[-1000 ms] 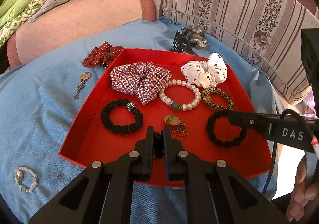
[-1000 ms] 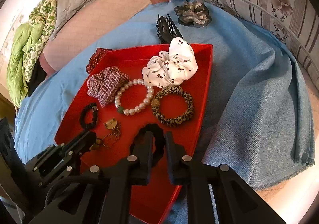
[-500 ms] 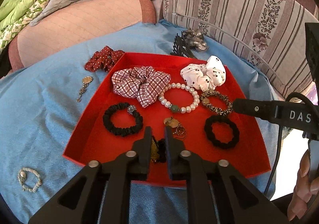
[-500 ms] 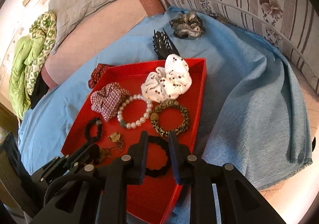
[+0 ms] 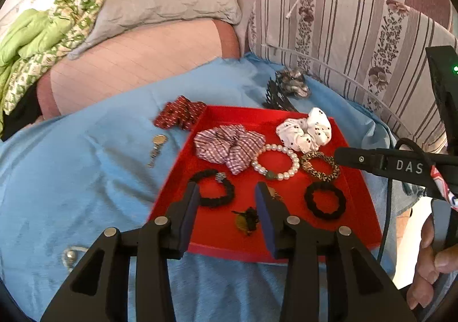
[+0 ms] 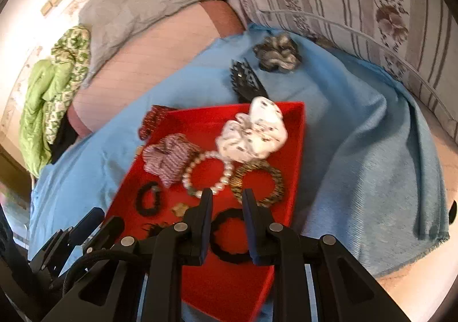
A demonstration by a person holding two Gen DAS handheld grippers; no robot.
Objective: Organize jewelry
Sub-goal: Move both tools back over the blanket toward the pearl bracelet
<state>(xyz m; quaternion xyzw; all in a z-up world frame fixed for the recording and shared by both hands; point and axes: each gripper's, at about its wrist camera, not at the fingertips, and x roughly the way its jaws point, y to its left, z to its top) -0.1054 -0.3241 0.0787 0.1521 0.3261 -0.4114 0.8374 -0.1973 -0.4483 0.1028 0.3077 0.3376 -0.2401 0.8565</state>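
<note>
My left gripper (image 5: 227, 193) hangs spread wide and empty over the red tray (image 5: 363, 193); the right gripper (image 6: 227, 199) is parted too, nothing in it. Loose pieces sit on the blue cloth (image 5: 86, 179): red dotted scrunchie (image 5: 179, 116) against the tray's far corner, metal earring (image 5: 156, 147) just left of it, beaded bracelet (image 5: 70, 256) near me, half hidden, so shape is a guess. Scrunchie is soft, light: pinch a fold. Earring is thin, hard, slippery: grip the disc end.
</note>
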